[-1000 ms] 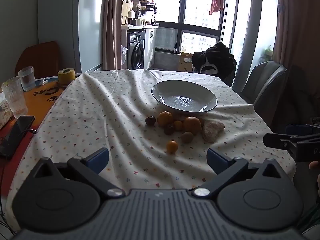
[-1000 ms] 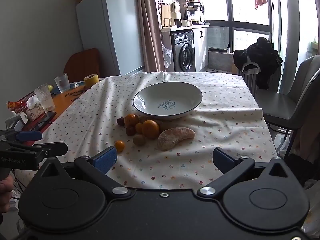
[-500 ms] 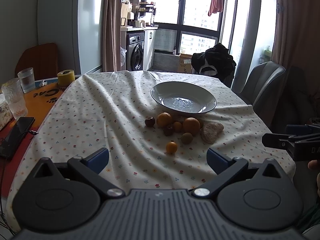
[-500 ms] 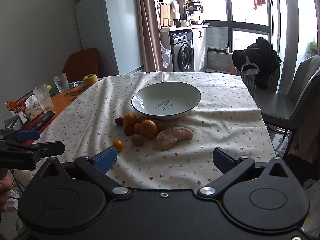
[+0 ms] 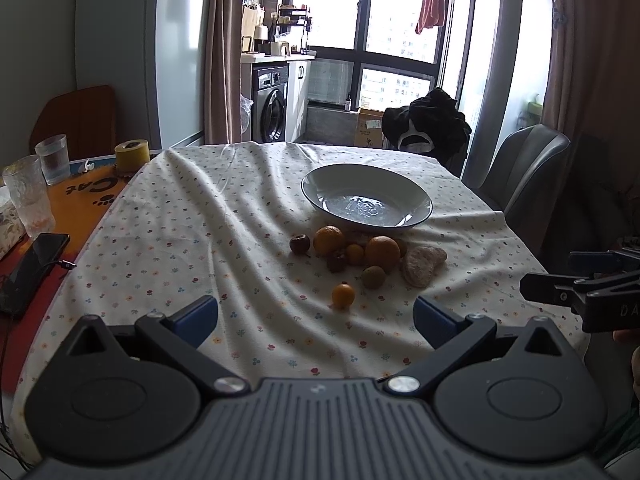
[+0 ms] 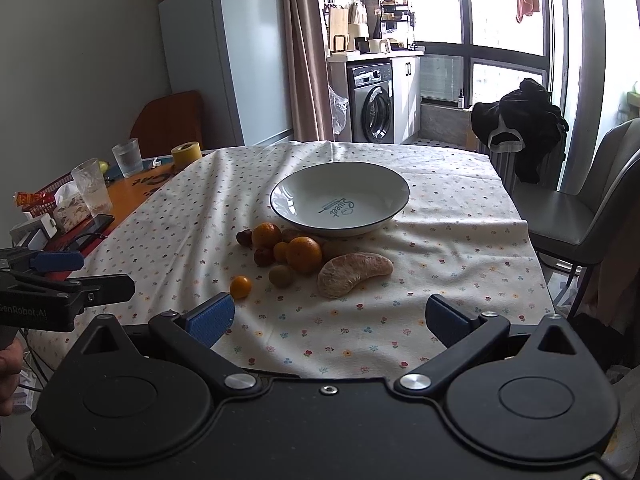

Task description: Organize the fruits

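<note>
A white bowl (image 5: 366, 184) (image 6: 340, 184) with a dark rim stands empty on the flowered tablecloth (image 5: 192, 240). In front of it lies a cluster of fruit: two oranges (image 5: 382, 253) (image 6: 304, 254), small dark fruits (image 5: 299, 244), a green-brown fruit (image 5: 373, 277) and a peeled pomelo segment (image 5: 422, 264) (image 6: 354, 274). One small orange fruit (image 5: 343, 295) (image 6: 241, 287) sits apart, nearest me. My left gripper (image 5: 316, 316) is open, low at the table's near edge. My right gripper (image 6: 328, 318) is open too, beside it on the right. Both hold nothing.
At the table's left are two glasses (image 5: 28, 196), a yellow tape roll (image 5: 132, 155), a phone (image 5: 30, 268) on a cable and a tissue box (image 6: 70, 210). A grey chair (image 6: 592, 208) stands at the right. A fridge (image 6: 228, 56) and a washing machine (image 6: 374, 106) are behind.
Both grippers have risen slightly, so the table sits a little lower in the views. No fruit has moved and both grippers stay open.
</note>
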The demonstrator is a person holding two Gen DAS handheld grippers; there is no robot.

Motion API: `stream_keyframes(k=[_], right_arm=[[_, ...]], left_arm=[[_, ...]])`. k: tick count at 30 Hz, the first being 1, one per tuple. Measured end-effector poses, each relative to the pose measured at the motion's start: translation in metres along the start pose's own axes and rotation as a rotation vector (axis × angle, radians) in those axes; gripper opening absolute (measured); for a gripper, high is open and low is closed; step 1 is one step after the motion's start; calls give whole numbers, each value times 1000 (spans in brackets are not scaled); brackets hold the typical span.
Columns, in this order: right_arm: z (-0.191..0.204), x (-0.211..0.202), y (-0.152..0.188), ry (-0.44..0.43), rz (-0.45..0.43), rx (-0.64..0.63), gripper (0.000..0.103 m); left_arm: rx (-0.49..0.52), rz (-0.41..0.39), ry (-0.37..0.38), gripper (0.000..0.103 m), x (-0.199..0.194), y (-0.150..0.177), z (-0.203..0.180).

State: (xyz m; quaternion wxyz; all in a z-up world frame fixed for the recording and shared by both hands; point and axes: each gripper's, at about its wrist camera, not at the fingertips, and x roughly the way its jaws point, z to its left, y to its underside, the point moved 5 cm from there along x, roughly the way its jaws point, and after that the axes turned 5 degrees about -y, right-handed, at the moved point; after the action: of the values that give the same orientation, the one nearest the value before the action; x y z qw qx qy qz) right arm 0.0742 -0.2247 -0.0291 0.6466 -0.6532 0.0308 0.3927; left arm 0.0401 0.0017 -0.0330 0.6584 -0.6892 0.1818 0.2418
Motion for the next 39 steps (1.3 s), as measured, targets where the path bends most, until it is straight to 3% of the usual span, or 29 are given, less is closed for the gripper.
stream_keyframes(k=[39], right_arm=[[-11, 1, -5, 1, -2, 26, 103]], left_arm=[[14, 1, 7, 103, 3, -7, 1]])
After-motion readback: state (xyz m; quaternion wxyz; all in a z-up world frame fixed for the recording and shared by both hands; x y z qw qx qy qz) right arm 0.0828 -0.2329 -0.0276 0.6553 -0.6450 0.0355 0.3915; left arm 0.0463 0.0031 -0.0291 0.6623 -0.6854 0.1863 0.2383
